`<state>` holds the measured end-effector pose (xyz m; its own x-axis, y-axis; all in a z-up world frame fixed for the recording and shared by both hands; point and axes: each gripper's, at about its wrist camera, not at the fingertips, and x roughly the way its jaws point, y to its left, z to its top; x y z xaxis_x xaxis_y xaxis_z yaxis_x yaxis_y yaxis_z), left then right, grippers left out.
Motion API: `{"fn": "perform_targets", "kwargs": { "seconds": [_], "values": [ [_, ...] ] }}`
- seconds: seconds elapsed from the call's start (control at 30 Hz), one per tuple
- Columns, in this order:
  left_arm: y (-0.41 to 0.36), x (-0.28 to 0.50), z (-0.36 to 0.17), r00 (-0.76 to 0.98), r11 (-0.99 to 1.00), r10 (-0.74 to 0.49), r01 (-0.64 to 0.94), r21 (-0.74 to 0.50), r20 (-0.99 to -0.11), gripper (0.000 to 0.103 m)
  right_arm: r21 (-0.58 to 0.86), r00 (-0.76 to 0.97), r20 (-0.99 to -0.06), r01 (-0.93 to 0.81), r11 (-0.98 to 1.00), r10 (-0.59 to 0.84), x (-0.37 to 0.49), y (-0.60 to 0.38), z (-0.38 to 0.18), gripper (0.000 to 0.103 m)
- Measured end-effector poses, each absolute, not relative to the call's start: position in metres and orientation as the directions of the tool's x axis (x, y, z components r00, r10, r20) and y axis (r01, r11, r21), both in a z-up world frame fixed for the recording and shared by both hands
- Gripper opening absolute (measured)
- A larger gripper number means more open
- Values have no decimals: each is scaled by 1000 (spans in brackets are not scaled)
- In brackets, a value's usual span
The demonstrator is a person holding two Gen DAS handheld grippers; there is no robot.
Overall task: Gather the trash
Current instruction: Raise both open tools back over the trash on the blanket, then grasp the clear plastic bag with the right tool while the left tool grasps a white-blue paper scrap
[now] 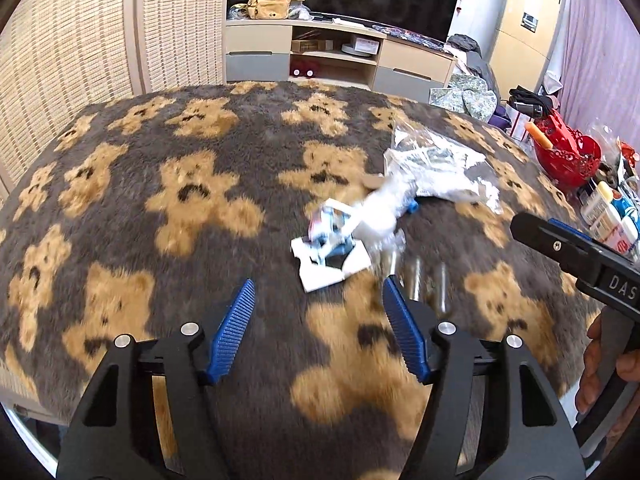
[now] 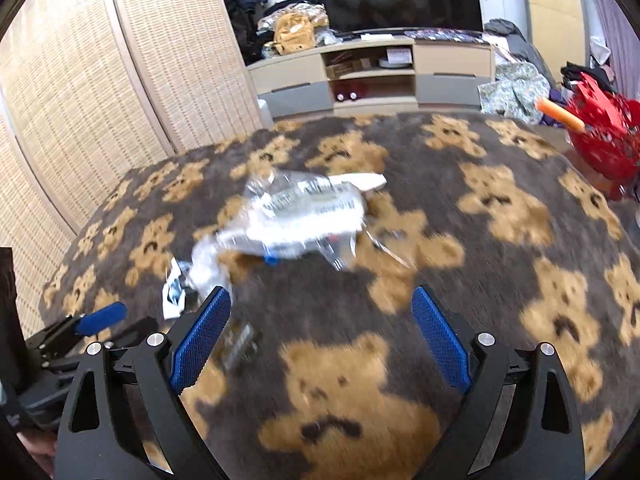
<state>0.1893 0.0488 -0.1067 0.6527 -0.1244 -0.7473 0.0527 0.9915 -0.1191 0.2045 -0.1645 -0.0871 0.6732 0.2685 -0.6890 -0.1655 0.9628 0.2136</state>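
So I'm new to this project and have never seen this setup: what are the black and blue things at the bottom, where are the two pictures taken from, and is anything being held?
There is no robot here. A person holds a hand-operated gripper in each hand, and each gripper carries a wide-angle camera looking forward along its two blue-padded fingers. One picture is from the left gripper, the other from the right gripper. Each also catches the other at its edge: the right one appears at the right of the left view, with the person's hand on its handle.

Both look down on a grey blanket with tan teddy bears. On it lie the trash: a crumpled clear plastic bag and a torn white printed wrapper. A red basket stands to the right.

Nothing is held: both pairs of fingers stand open and empty.
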Motion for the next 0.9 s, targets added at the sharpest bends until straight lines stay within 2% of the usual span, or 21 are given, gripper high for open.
{"fn": "perform_targets", "kwargs": {
  "seconds": [0.17, 0.47, 0.73, 0.9],
  "values": [
    [46, 208, -108, 648, 991, -130, 71, -110, -751, 63, 178, 692, -674, -186, 966, 258, 227, -144, -80, 93],
    [52, 230, -124, 620, 989, -146, 77, -126, -771, 62, 228, 654, -673, -260, 938, 345, 256, -109, -78, 93],
    [49, 238, -127, 614, 986, -169, 107, -130, -771, 58, 179, 617, -741, -199, 964, 265, 279, -110, -99, 93],
    [43, 242, -128, 604, 984, -179, 126, -129, -777, 50, 143, 602, -768, -173, 975, 220, 284, -120, -106, 93]
  ]
}}
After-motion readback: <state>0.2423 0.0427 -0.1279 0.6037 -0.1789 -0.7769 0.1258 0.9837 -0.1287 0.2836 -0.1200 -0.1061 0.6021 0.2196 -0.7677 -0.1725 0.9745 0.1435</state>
